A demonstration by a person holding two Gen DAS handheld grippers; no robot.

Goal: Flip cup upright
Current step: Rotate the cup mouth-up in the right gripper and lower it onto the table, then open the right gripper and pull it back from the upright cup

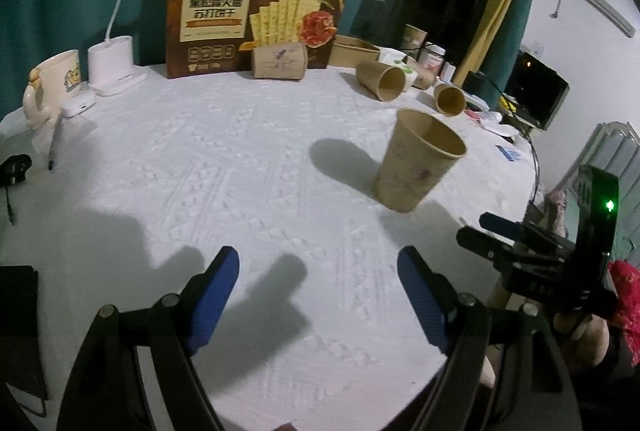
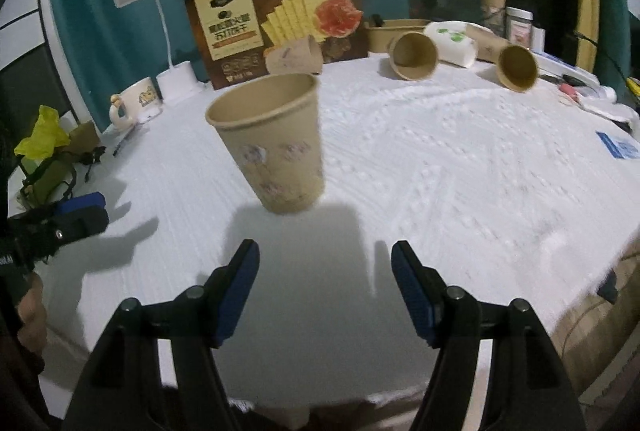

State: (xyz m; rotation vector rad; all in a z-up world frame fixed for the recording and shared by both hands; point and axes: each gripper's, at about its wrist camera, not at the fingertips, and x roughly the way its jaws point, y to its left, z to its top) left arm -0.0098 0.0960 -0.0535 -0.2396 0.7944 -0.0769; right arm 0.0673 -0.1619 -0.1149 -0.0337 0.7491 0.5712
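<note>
A tan paper cup point(image 1: 416, 167) stands upright, mouth up, on the white tablecloth point(image 1: 248, 167); it also shows in the right wrist view point(image 2: 276, 147). My left gripper point(image 1: 318, 295) is open and empty, well short of the cup and to its left. My right gripper point(image 2: 324, 283) is open and empty, just in front of the cup and apart from it. The right gripper also shows at the right edge of the left wrist view point(image 1: 496, 231). The left gripper shows at the left edge of the right wrist view point(image 2: 80, 211).
Two more paper cups lie on their sides at the back right point(image 1: 380, 79) point(image 1: 450, 99). A cracker box point(image 1: 256, 7), a white desk lamp point(image 1: 114, 65), a mug point(image 1: 52, 83) and a pen point(image 1: 54, 147) line the back and left. The table edge curves at right.
</note>
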